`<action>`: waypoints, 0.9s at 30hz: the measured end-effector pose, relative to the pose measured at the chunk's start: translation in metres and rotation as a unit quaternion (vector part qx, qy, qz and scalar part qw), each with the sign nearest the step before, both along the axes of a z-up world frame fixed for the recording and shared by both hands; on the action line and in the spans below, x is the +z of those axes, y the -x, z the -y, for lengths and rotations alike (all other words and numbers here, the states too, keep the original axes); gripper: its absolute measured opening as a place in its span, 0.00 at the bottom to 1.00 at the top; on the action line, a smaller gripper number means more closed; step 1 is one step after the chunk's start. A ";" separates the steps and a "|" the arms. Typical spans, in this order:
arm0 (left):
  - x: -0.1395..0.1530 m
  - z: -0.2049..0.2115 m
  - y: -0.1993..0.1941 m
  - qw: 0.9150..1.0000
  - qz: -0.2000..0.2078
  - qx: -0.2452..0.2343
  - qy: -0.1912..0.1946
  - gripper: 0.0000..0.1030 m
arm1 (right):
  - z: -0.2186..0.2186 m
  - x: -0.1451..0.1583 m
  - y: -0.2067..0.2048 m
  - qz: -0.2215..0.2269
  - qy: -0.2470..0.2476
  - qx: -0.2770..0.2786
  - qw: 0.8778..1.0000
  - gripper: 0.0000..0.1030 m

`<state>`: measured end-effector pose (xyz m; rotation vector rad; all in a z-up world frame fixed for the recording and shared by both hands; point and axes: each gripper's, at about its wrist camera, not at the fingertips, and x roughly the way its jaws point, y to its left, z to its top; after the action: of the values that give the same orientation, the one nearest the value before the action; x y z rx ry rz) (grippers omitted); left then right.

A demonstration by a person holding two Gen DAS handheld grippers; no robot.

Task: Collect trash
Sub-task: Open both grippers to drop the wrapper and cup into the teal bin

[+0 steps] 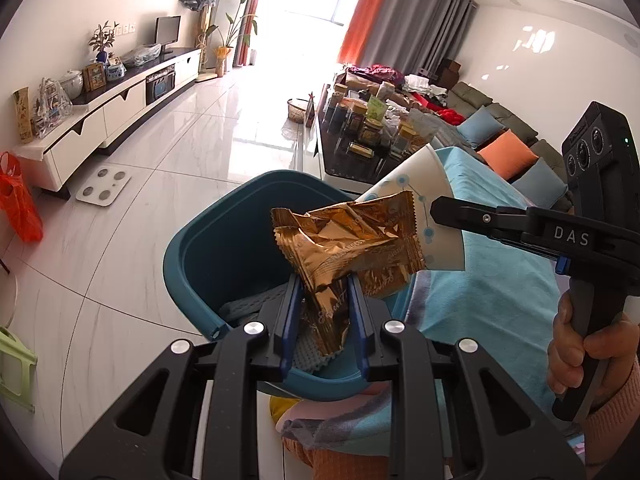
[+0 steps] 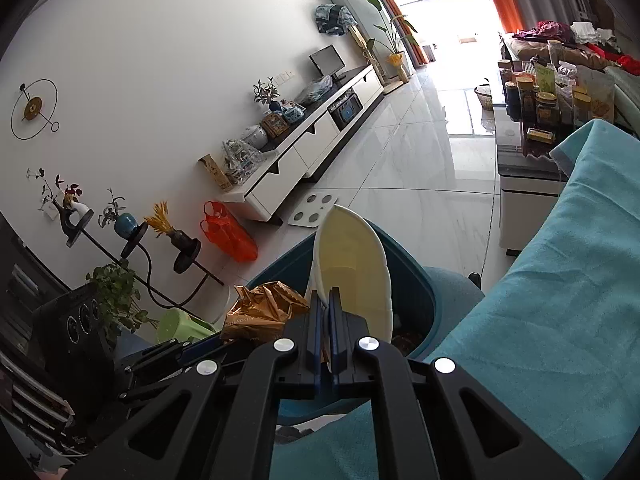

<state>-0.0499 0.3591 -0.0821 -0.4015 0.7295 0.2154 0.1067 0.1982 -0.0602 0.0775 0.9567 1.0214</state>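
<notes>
My left gripper (image 1: 323,284) is shut on gold foil snack wrappers (image 1: 348,240) and holds them above the open teal bin (image 1: 188,264). My right gripper (image 2: 327,300) is shut on the rim of a squashed white paper cup (image 2: 352,264), also held over the teal bin (image 2: 416,280). In the left wrist view the cup (image 1: 424,208) shows dotted blue print and the right gripper (image 1: 440,206) pinches it just right of the wrappers. The wrappers also show in the right wrist view (image 2: 260,312), left of the cup.
A teal cloth (image 2: 552,300) covers the surface to the right of the bin. A cluttered coffee table (image 1: 372,132) stands behind. A white TV cabinet (image 1: 112,108), a bathroom scale (image 1: 103,189) and an orange plastic bag (image 1: 18,200) lie on the tiled floor to the left.
</notes>
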 end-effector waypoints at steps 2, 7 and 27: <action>-0.003 0.000 -0.002 1.000 -0.004 0.002 0.001 0.23 | -0.003 -0.003 -0.002 -0.004 0.004 -0.001 1.000 0.04; -0.013 0.003 -0.012 1.000 -0.014 0.003 0.003 0.26 | -0.007 -0.010 -0.003 -0.013 0.016 -0.004 1.000 0.07; -0.050 0.011 -0.041 0.999 -0.037 -0.001 0.019 0.33 | 0.010 -0.009 0.003 -0.018 0.008 -0.013 1.000 0.10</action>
<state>-0.0092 0.3480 -0.1318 -0.4309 0.8067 0.2160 0.1040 0.1887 -0.0688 0.0938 0.9938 0.9904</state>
